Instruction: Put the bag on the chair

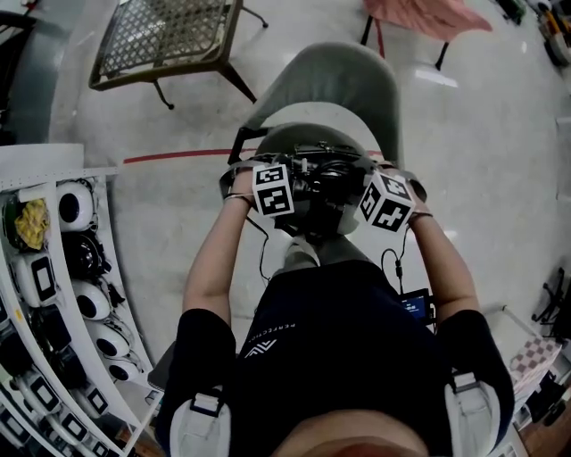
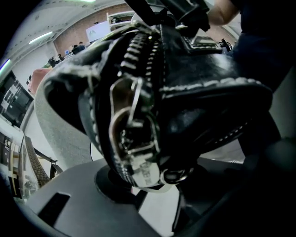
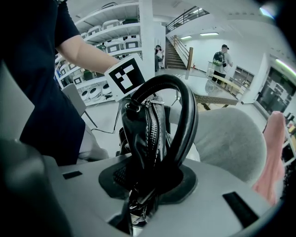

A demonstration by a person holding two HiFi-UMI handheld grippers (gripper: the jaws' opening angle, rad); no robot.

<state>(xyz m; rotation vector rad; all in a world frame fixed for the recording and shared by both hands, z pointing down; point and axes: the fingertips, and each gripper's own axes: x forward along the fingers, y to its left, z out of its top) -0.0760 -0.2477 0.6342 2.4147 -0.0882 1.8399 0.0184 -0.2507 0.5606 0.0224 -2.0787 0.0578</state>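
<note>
The shiny black leather bag (image 1: 317,183) hangs between the two grippers, over the seat of the round-backed grey cloth chair (image 1: 330,89). I cannot tell if the bag touches the seat. The chair's back is at 12 o'clock from the bag.

The left gripper (image 1: 275,190) is at 9 o'clock of the bag. Its jaws are partly closed and pinch the end of the bag (image 2: 194,83), where the silver metal zip (image 2: 134,60) runs.

The right gripper (image 1: 385,201) is at 3 o'clock. Its jaws are nearly closed and squeeze the other end of the bag (image 3: 143,134), along with the foot of the round black handle (image 3: 187,120).

A metal mesh chair (image 1: 169,40) stands at 11 o'clock. A pink chair (image 1: 419,18) stands at 1 o'clock. White shelves (image 1: 53,165) holding round white machines are at 8 o'clock.
</note>
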